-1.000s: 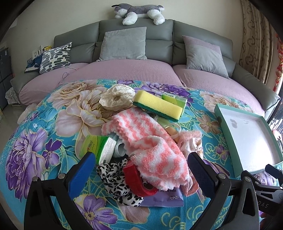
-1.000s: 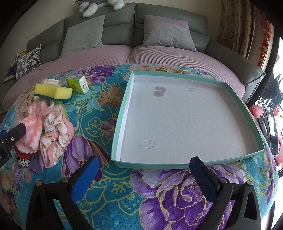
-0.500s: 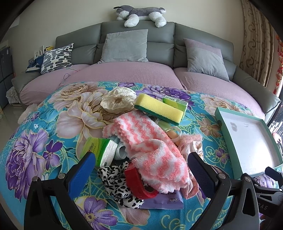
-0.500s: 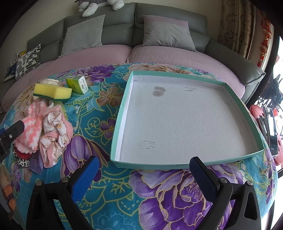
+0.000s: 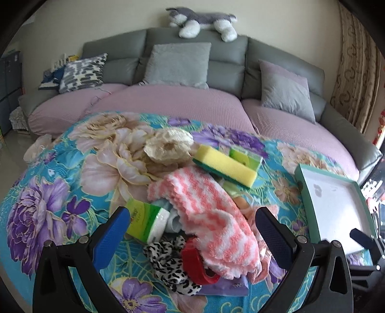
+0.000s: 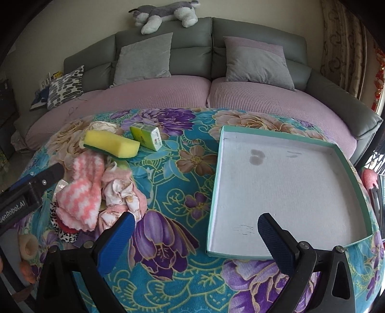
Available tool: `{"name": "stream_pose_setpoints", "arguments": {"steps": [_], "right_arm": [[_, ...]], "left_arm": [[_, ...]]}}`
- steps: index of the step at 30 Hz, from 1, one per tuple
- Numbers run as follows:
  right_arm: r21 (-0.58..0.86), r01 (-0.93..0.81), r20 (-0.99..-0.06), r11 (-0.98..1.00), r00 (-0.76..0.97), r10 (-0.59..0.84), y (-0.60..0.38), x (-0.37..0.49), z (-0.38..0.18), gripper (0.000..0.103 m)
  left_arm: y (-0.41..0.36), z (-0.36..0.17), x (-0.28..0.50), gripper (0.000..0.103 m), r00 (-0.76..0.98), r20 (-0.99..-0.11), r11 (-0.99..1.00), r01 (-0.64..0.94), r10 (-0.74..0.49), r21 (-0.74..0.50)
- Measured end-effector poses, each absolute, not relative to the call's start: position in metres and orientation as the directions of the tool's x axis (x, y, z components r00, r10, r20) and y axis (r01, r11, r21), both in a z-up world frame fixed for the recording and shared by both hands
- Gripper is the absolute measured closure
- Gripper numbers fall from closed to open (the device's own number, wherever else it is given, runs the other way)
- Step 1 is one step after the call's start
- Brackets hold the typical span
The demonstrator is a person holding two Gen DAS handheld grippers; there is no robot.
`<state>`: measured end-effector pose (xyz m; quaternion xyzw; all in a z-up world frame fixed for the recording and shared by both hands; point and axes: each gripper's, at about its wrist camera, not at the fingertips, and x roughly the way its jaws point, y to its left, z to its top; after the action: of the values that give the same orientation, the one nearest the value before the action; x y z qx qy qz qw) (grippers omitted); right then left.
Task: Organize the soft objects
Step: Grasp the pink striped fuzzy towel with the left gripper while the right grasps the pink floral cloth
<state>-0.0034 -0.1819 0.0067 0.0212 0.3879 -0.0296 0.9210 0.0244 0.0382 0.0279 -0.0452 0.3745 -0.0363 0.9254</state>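
Observation:
A pile of soft things lies on the floral cloth. On top is a pink-and-white striped fuzzy sock (image 5: 207, 216) (image 6: 83, 192), with a leopard-print scrunchie (image 5: 168, 267), a red tape roll (image 5: 197, 267), a green tissue pack (image 5: 146, 222) and a pale pink cloth (image 6: 122, 192) around it. Behind them lie a yellow sponge (image 5: 225, 167) (image 6: 112, 143) and a cream lace scrunchie (image 5: 168, 145). My left gripper (image 5: 192, 231) is open just above the sock, holding nothing. My right gripper (image 6: 196, 232) is open over the near left edge of the teal tray (image 6: 349, 161) (image 5: 306, 187).
A second green tissue pack (image 6: 146, 136) stands by the sponge. A grey sofa with pink seat cushions (image 6: 168, 94) borders the table's far side, with grey pillows (image 5: 178, 63) and a plush husky (image 5: 202, 22) on top. A curtain (image 5: 356, 72) hangs at the right.
Both grippers have tilted or pulled back slightly, so the sofa and plush toy show lower in view. The right view has shifted left, bringing the pile nearer. Nothing was grasped.

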Motion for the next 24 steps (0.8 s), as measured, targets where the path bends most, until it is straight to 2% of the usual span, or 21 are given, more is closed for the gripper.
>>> {"name": "stream_pose_setpoints", "arguments": {"steps": [8,14,16,20,21,22,24], "right_arm": [[0.009,0.071,-0.704,0.997,0.709,-0.044,-0.186,0.017,0.028,0.000],[-0.004,0.038,-0.698,0.999,0.715,-0.030,-0.180,0.042,0.041,0.000],[0.004,0.030,-0.688,1.000,0.725,-0.020,-0.178,0.048,0.042,0.000],[0.053,0.017,-0.709,0.998,0.704,0.026,-0.179,0.054,0.028,0.000],[0.050,0.018,-0.718,0.999,0.696,0.023,-0.179,0.055,0.023,0.000],[0.043,0.021,-0.724,0.999,0.690,0.017,-0.179,0.056,0.020,0.000],[0.046,0.027,-0.731,0.999,0.683,0.015,-0.181,0.056,0.015,0.000]], "left_arm": [[0.035,0.029,0.052,0.000,0.658,-0.752,0.999,0.001,-0.037,-0.048],[0.034,0.018,0.078,0.002,0.587,-0.808,0.998,0.002,-0.047,-0.056],[0.030,0.016,0.083,0.018,0.575,-0.815,0.997,0.014,-0.066,-0.071],[0.014,0.003,0.090,0.021,0.539,-0.836,0.995,0.068,-0.103,-0.079],[0.009,-0.002,0.091,0.025,0.527,-0.842,0.993,0.084,-0.110,-0.077],[0.005,-0.008,0.091,0.035,0.512,-0.851,0.992,0.100,-0.118,-0.077],[0.002,-0.014,0.091,0.043,0.502,-0.858,0.992,0.104,-0.114,-0.071]]}}
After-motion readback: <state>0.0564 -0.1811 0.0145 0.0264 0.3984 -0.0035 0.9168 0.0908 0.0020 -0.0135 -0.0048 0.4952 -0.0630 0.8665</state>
